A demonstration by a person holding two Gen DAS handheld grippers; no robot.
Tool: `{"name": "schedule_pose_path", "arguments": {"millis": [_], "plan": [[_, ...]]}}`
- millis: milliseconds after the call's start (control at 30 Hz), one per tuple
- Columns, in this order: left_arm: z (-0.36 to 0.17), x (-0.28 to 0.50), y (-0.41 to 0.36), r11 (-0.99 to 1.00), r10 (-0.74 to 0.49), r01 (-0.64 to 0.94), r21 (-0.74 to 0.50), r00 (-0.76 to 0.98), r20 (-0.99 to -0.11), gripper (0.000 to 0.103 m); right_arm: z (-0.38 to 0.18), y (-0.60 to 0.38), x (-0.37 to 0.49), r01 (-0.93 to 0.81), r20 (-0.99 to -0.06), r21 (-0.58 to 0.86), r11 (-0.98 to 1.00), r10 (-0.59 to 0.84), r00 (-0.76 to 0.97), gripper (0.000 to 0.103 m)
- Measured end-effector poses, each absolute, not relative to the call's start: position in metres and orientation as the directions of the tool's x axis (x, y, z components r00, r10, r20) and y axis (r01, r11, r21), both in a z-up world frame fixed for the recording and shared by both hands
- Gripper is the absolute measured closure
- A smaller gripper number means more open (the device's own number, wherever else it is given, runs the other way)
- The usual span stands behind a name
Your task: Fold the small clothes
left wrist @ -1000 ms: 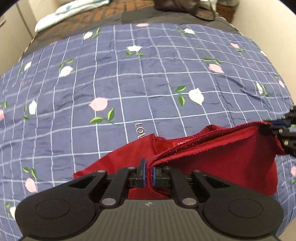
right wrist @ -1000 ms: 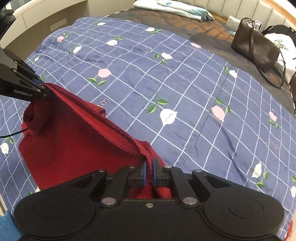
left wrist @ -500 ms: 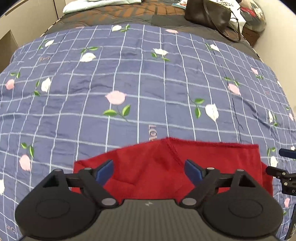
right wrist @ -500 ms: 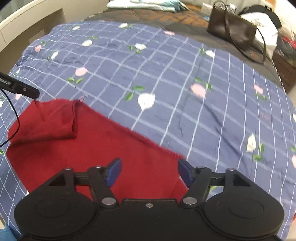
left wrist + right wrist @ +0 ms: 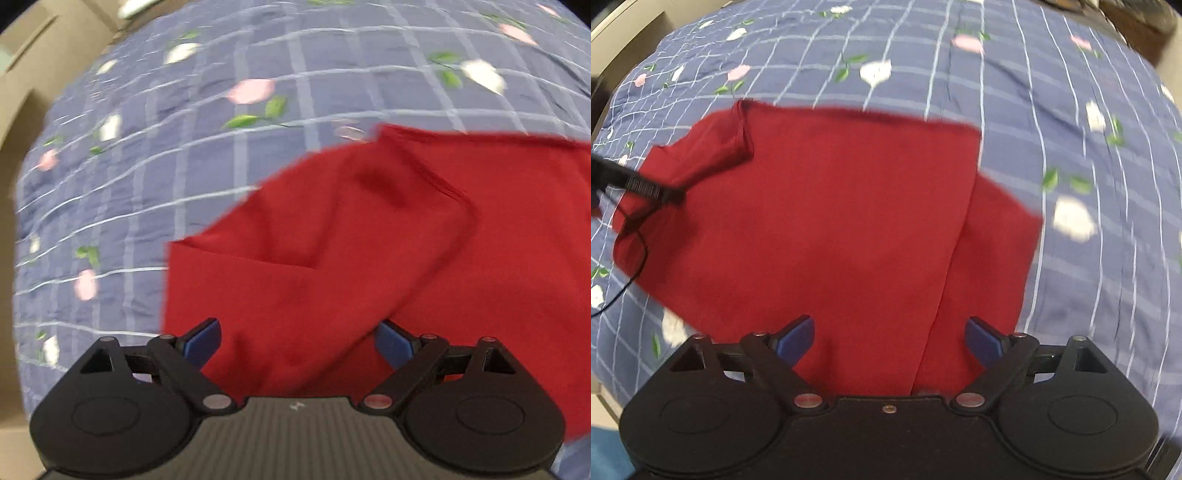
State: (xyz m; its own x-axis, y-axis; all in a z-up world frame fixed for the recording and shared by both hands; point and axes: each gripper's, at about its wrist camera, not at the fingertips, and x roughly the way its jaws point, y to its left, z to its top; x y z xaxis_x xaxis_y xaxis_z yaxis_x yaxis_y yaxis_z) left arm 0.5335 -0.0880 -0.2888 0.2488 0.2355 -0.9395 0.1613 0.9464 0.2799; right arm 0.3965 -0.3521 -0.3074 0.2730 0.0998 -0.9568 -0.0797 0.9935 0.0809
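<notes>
We see both our grippers held over a red garment [image 5: 827, 221] that lies on a bed under a blue quilt [image 5: 1052, 96] with a white grid and small flowers. There are no containers in either view, and nothing is stowed anywhere.

In the left wrist view, our left gripper [image 5: 297, 341] has its blue fingers [image 5: 203, 341] spread wide with nothing between them but the cloth lying below. The garment [image 5: 332, 258] fills the lower right of this view. A sleeve [image 5: 369, 206] is folded in over the body, its edge running on a slant. The picture is blurred, so finer seams are hard to read.

In the right wrist view, our right gripper [image 5: 888, 341] is likewise spread apart, gripping nothing. The garment lies flat here with a straight far edge. A fold line runs from that edge down toward the gripper, and a second layer sticks out past it on the right. At the far left a sleeve [image 5: 716, 147] lies bunched on the body. A dark part of the left gripper [image 5: 631, 181] and a thin black cable [image 5: 635, 236] cross the garment's left edge. At the far right corner of the bed we see something dark, too blurred to name.
</notes>
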Motion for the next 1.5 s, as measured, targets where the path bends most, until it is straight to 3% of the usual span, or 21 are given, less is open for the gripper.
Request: {"name": "schedule_pose_path", "arguments": {"millis": [167, 367, 567, 767, 1033, 1500], "plan": [[-0.265, 0.551, -0.047, 0.938, 0.342, -0.054, 0.342, 0.292, -0.893, 0.010, -0.305, -0.350, 0.361, -0.038, -0.966, 0.090, 0.995, 0.096, 0.239, 0.012], [-0.235, 0.538, -0.011, 0.932, 0.359, -0.160, 0.324, 0.301, -0.883, 0.009, -0.289, -0.348, 0.342, 0.004, -0.956, 0.090, 0.996, 0.086, 0.280, 0.009], [-0.193, 0.482, -0.007, 0.955, 0.295, -0.151, 0.257, 0.367, -0.882, 0.001, -0.251, -0.342, 0.338, 0.072, -0.910, 0.112, 0.991, 0.073, 0.408, 0.005], [-0.157, 0.412, -0.010, 0.979, 0.193, -0.136, 0.152, 0.374, -0.907, 0.001, -0.202, -0.326, 0.329, 0.133, -0.836, 0.159, 0.978, 0.062, 0.545, 0.001], [-0.115, 0.325, -0.003, 0.985, -0.030, -0.144, -0.091, 0.375, -0.927, 0.001, -0.156, -0.283, 0.292, 0.154, -0.809, 0.176, 0.972, 0.054, 0.585, 0.001], [-0.083, 0.228, 0.004, 0.999, -0.034, 0.028, -0.024, 0.434, -0.900, 0.001, -0.119, -0.222, 0.184, 0.159, -0.792, 0.091, 0.983, -0.026, 0.610, 0.001]]}}
